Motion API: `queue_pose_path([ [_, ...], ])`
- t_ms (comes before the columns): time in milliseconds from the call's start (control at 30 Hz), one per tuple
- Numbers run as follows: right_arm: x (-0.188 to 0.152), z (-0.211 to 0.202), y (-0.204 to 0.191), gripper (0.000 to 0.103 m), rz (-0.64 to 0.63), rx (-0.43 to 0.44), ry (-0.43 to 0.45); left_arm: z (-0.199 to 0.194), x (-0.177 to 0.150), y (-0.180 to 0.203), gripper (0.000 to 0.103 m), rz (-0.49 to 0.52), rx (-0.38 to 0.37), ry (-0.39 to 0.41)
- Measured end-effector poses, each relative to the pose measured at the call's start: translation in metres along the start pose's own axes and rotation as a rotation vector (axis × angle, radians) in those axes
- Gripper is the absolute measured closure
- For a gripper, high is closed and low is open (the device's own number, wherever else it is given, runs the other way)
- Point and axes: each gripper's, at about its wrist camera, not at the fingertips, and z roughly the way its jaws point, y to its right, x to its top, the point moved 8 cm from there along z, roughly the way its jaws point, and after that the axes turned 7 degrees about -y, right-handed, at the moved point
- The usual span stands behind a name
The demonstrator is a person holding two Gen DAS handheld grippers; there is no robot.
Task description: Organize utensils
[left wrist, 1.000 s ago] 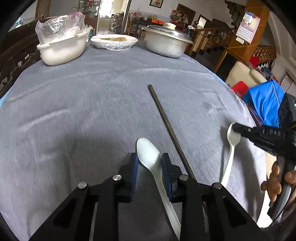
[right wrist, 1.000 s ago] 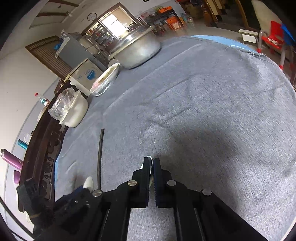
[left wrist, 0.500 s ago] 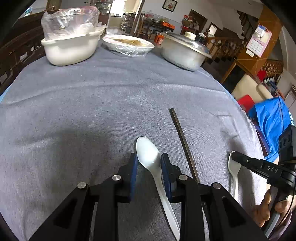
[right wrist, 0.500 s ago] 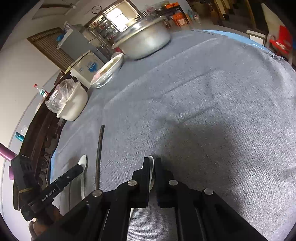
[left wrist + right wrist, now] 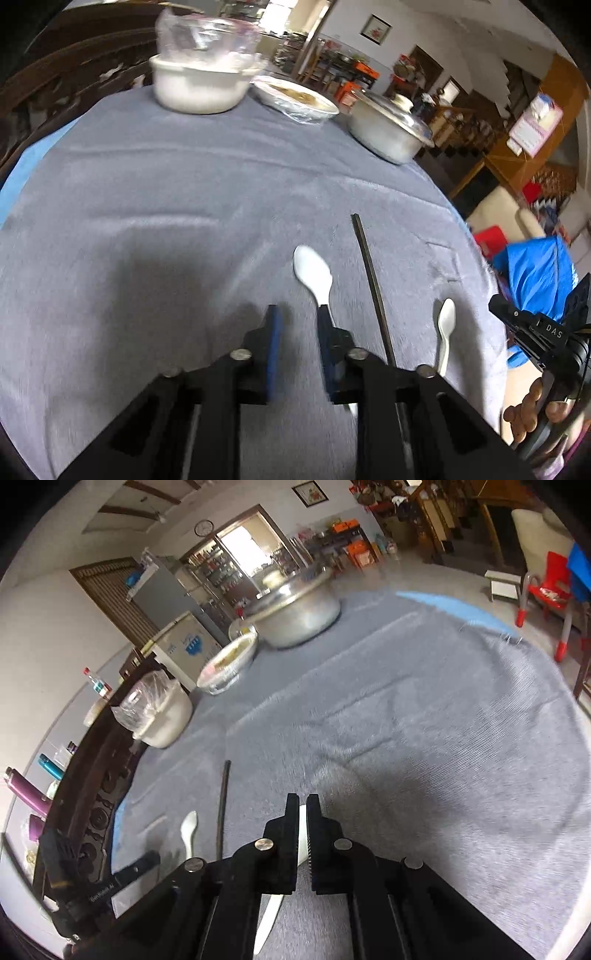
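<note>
Grey-clothed tabletop (image 5: 147, 206): left spoon (image 5: 312, 269) lies just right of the left gripper (image 5: 297, 314), whose narrow jaws are closing on nothing. Right gripper (image 5: 302, 801), jaws shut and empty, hangs over the right spoon (image 5: 445, 325). A careless pass could knock either spoon against the chopstick (image 5: 369, 280).

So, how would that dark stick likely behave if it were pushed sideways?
The stick lies dead straight, so it is probably stiff. Being thin, it may roll or pivot, though the napped cloth should slow it. It looks light for its length.
</note>
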Motion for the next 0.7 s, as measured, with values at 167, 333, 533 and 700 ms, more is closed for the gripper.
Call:
queue_pose_path([
  [167,-0.002,-0.032,-0.006,0.098,-0.035,-0.001,0.045,-0.031,-0.023,-0.005,0.09,-0.056,-0.026,0.034],
  [333,-0.01,-0.045,-0.004,0.098,-0.026,0.008,0.03,-0.055,-0.052,-0.004,0.09,-0.071,-0.043,0.043],
  [533,-0.024,-0.024,0.019,0.086,0.125,0.063,-0.088,-0.069,-0.076,-0.009,0.09,-0.102,-0.072,0.04],
  [700,-0.026,-0.005,0.034,0.046,0.224,0.114,-0.119,-0.077,-0.086,-0.003,0.09,-0.049,-0.092,0.03],
])
